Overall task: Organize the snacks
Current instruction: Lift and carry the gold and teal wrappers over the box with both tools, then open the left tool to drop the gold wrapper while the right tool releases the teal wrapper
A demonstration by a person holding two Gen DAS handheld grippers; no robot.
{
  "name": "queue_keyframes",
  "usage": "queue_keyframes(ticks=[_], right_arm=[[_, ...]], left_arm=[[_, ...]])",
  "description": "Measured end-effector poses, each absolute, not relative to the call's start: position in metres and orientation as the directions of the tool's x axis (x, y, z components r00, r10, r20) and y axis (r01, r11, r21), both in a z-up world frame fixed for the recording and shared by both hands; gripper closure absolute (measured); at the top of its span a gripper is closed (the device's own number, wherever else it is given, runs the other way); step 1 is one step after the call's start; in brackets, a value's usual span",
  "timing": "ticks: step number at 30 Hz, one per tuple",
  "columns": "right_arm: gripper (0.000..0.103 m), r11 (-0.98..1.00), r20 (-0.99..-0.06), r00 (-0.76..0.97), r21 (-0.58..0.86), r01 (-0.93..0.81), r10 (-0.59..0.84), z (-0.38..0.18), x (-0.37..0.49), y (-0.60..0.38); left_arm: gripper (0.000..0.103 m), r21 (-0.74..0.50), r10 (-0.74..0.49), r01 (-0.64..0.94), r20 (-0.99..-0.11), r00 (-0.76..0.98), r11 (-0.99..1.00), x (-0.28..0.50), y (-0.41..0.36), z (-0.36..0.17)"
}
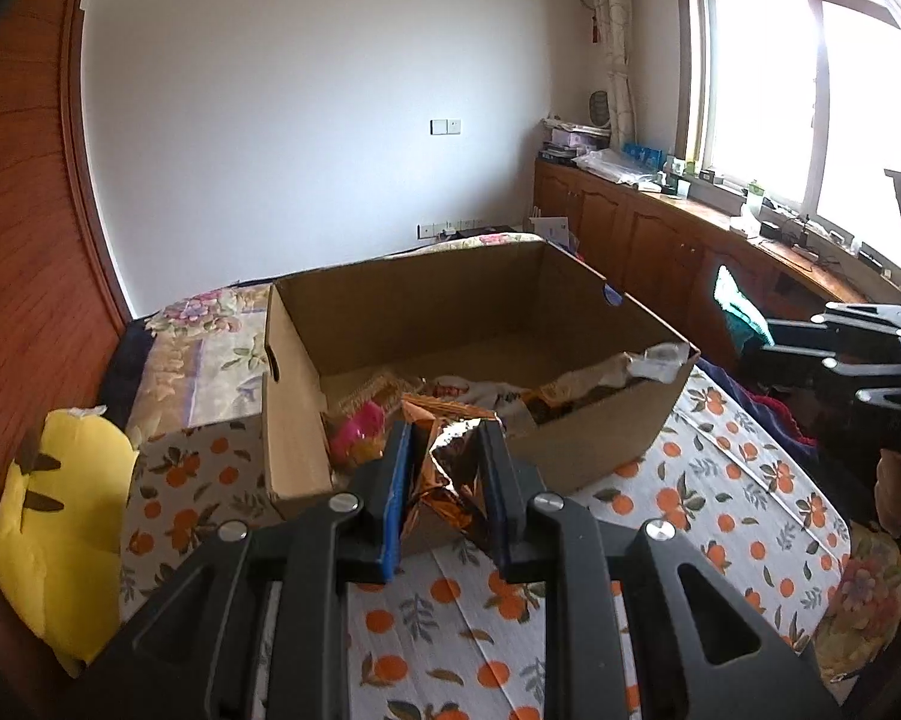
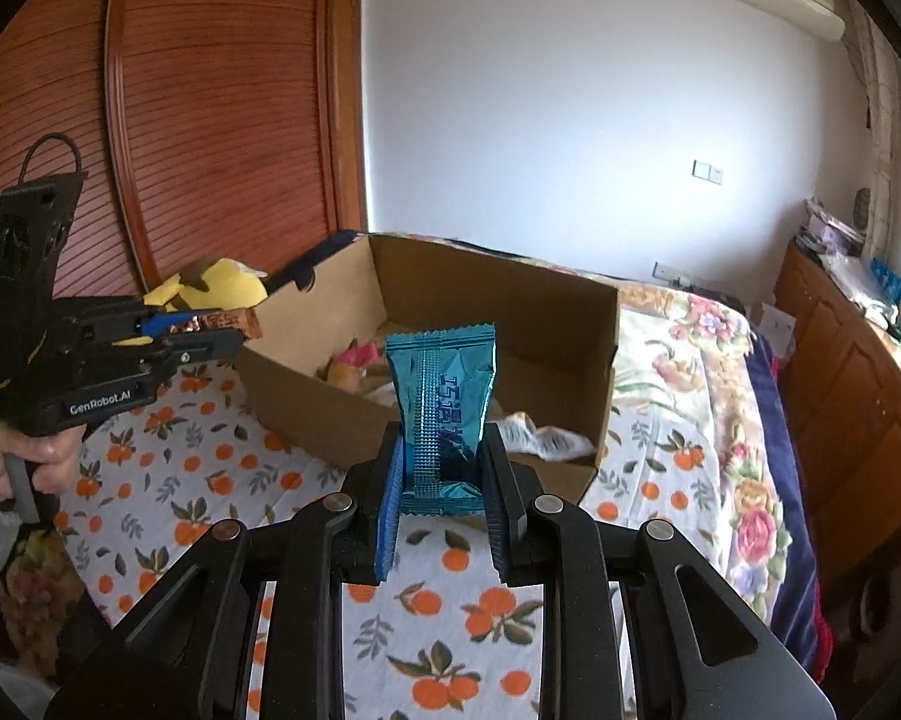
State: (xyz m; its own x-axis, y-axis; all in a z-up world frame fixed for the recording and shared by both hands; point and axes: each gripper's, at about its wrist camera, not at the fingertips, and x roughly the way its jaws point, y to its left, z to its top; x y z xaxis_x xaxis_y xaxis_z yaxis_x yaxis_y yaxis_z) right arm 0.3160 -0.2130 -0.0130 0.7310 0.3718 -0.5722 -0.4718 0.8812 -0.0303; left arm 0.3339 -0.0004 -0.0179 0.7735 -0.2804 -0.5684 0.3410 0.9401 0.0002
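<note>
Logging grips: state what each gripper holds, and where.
Left gripper: crinkled copper foil snack packet, pinched mid-body. Right gripper: teal foil snack packet, clamped at its lower end.

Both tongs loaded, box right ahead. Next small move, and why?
Probably carry the right tongs forward over the cardboard box and release. They grip the teal packet short of the box's near wall, and other snacks already lie inside. The left tongs hold a bronze wrapper likewise.
</note>
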Motion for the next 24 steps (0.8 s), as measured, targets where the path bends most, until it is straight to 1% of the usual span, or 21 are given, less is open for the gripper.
queue_keyframes(ticks=[8,11,18,20,24], right_arm=[[0.081,0.872,-0.57,0.717,-0.004,-0.489,0.4,-0.024,0.345,-0.206],[0.081,0.867,-0.569,0.71,0.008,-0.499,0.414,-0.027,0.359,-0.197],[0.081,0.855,-0.57,0.694,0.03,-0.518,0.44,-0.038,0.394,-0.172],[0.081,0.853,-0.573,0.683,0.056,-0.519,0.453,-0.043,0.403,-0.167],[0.081,0.855,-0.583,0.677,0.058,-0.516,0.449,-0.054,0.416,-0.152]], left_arm=[[0.082,0.005,-0.26,0.319,-0.565,0.783,0.948,0.363,0.006,-0.024],[0.082,-0.017,-0.259,0.303,-0.567,0.782,0.953,0.379,0.01,-0.03],[0.082,-0.036,-0.259,0.294,-0.584,0.77,0.955,0.419,0.01,-0.043],[0.082,-0.027,-0.248,0.287,-0.587,0.771,0.957,0.43,0.009,-0.045],[0.081,-0.025,-0.241,0.282,-0.598,0.765,0.959,0.443,0.007,-0.05]])
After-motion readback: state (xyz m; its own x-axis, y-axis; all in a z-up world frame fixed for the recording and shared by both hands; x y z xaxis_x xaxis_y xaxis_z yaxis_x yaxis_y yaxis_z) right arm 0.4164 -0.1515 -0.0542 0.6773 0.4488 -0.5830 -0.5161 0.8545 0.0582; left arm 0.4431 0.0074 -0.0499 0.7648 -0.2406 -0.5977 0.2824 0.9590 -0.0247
